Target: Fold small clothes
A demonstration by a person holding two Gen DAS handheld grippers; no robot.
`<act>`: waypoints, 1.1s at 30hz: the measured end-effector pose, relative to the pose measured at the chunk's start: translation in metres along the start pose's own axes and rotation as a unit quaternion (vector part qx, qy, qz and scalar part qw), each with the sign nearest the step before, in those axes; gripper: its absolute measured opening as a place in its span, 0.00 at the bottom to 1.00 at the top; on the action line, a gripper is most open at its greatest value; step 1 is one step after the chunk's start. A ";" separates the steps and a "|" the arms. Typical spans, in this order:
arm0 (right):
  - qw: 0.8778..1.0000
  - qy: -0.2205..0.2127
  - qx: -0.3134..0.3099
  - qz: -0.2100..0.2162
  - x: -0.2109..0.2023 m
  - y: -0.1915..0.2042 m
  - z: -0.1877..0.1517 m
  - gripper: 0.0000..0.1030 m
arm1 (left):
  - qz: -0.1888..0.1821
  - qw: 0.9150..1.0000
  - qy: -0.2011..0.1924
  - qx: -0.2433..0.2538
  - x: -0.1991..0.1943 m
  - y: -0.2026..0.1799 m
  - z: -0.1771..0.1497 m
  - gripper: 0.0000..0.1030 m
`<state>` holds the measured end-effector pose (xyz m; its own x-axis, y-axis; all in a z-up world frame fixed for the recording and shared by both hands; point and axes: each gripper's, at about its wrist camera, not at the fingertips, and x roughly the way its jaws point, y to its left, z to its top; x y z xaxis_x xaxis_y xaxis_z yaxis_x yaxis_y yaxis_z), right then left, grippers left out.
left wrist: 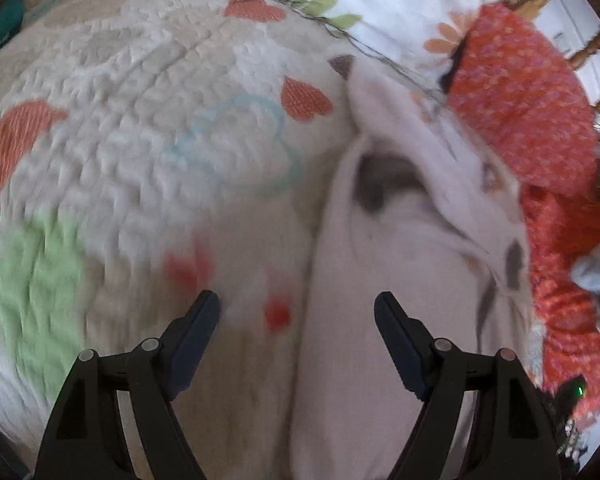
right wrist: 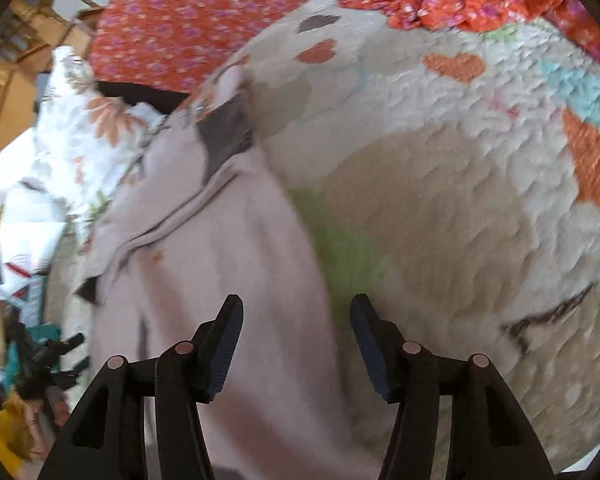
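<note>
I see the pale pink garment [left wrist: 384,280] lying on the quilted bedspread [left wrist: 112,92], its long axis running straight away from my fingers toward the grey-lined neck opening [left wrist: 384,184] at the far end. My left gripper [left wrist: 298,308] hangs released, its right finger [left wrist: 396,340] over the cloth, gripping nothing. My right gripper [right wrist: 296,320] is likewise spread and empty, the garment's edge between its fingers. An orange floral fabric [right wrist: 188,20] lies beyond.
</note>
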<state>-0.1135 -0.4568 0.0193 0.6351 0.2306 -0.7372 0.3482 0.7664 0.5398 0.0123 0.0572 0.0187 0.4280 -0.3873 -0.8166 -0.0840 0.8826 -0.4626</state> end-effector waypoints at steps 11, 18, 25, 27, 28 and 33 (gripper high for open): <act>0.969 0.078 0.094 0.213 0.012 -0.011 -0.029 0.61 | -0.173 0.983 0.054 -0.035 -0.003 -0.004 -0.085 0.76; 0.972 0.092 0.051 0.209 0.004 0.001 -0.059 0.59 | -0.168 0.984 0.053 -0.020 -0.009 -0.014 -0.113 0.70; 0.978 0.082 0.021 0.189 -0.005 0.013 -0.086 0.59 | -0.167 0.983 0.075 -0.007 -0.005 -0.015 -0.127 0.46; 0.979 0.081 0.016 0.184 -0.006 0.014 -0.090 0.59 | -0.152 0.986 0.070 0.009 -0.006 -0.019 -0.131 0.46; 0.980 0.080 0.012 0.181 -0.008 0.013 -0.092 0.59 | -0.143 0.987 0.066 0.018 -0.007 -0.022 -0.132 0.48; 0.985 0.066 -0.004 0.157 -0.014 0.016 -0.112 0.59 | -0.135 0.989 0.054 0.018 -0.007 -0.027 -0.135 0.56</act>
<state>-0.1935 -0.3807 -0.0071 0.6145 0.5333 -0.5814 0.1424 0.6498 0.7466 -0.1102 -0.0001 -0.0103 0.3315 -0.6348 -0.6979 0.0529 0.7511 -0.6580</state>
